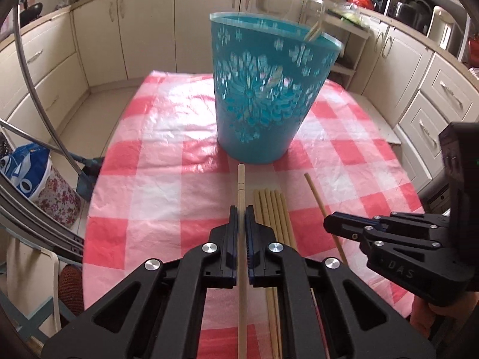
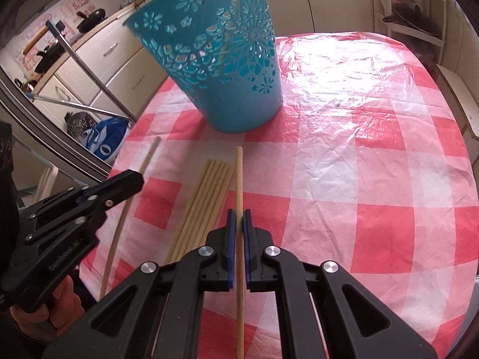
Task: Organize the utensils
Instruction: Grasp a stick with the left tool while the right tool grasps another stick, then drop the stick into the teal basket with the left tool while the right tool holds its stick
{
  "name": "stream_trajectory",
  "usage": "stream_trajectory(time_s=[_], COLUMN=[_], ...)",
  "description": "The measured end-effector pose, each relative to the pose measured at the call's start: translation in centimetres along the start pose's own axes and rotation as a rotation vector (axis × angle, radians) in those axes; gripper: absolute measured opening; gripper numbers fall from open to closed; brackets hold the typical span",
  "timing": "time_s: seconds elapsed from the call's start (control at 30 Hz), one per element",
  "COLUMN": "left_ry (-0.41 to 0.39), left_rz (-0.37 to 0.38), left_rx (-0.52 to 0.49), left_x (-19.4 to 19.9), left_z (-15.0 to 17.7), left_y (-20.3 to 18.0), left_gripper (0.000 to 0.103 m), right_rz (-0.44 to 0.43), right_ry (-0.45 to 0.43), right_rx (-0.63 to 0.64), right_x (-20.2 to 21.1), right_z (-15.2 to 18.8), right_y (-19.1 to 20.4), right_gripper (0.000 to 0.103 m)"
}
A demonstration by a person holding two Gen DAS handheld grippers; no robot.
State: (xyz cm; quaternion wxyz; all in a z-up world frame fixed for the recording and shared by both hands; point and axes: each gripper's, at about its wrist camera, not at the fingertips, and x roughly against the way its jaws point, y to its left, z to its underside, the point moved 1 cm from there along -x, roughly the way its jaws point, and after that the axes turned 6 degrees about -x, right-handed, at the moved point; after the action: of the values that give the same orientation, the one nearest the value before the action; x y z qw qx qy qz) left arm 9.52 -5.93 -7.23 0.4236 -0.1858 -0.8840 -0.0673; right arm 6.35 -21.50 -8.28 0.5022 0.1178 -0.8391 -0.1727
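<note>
While each of my grippers is clamped on its own pale wooden chopstick, the rest of the bundle of pale wooden chopsticks (image 1: 271, 209) lies flat on the pink-and-white checked plastic tablecloth (image 1: 167, 179), just short of the teal perforated plastic bin (image 1: 263, 95) that I judge to be their destination. My left gripper (image 1: 242, 218) pinches its chopstick (image 1: 241, 185) partway along its length, and my right gripper (image 2: 238, 221) does the same with its chopstick (image 2: 238, 173). I see two risks. A thin round stick held by a narrow pinch could pivot or slip as I tilt it over the tall rim; and the two tools work close together, so they may collide. My left view shows a stick already leaning inside the bin at its rim; my right view cuts the rim off, yet shows the bare cloth beyond the bin.
</note>
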Motion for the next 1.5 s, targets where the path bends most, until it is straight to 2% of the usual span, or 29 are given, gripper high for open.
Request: stream_trajectory(time_s=[0.13, 0.23, 0.3, 0.47, 0.73, 0.9, 1.03, 1.17, 1.37, 1.5], left_ry=[-0.082, -0.176, -0.251, -0.370, -0.487, -0.549, -0.563, -0.521, -0.411, -0.364], left_rz=[0.025, 0.053, 0.068, 0.066, 0.062, 0.040, 0.024, -0.005, -0.041, -0.052], left_rx=[0.013, 0.028, 0.045, 0.059, 0.097, 0.114, 0.157, 0.176, 0.170, 0.153], left_x=[2.6, 5.3, 7.4, 10.1, 11.3, 9.9, 7.1, 3.1, -1.3, -1.8], left_z=[-1.5, -3.4, -5.1, -9.1, -15.1, -19.0, -21.4, -22.0, -19.7, -17.9], left_y=[0.4, 0.9, 1.4, 2.0, 1.7, 0.9, 0.6, 0.5, 0.9, 1.3], left_gripper=[0.005, 0.005, 0.005, 0.005, 0.005, 0.005, 0.005, 0.005, 0.005, 0.006], right_rz=[-0.022, -0.035, -0.040, -0.049, -0.059, -0.065, -0.065, -0.062, -0.051, -0.051], right_ry=[-0.005, -0.006, -0.007, -0.012, -0.017, -0.015, -0.016, -0.016, -0.019, -0.035], right_rx=[-0.015, -0.012, -0.010, -0.007, -0.013, -0.012, -0.011, -0.011, -0.020, -0.038], right_x=[0.2, 0.3, 0.4, 0.5, 1.0, 1.2, 1.3, 1.4, 1.6, 2.2], right_z=[-0.3, -0.3, -0.4, -0.5, -0.6, -0.5, -0.5, -0.5, -0.6, -0.8], right_y=[0.0, 0.1, 0.3, 0.5, 0.3, 0.3, 0.3, 0.2, 0.0, -0.1], right_gripper=[0.006, 0.006, 0.006, 0.006, 0.006, 0.006, 0.006, 0.006, 0.006, 0.006])
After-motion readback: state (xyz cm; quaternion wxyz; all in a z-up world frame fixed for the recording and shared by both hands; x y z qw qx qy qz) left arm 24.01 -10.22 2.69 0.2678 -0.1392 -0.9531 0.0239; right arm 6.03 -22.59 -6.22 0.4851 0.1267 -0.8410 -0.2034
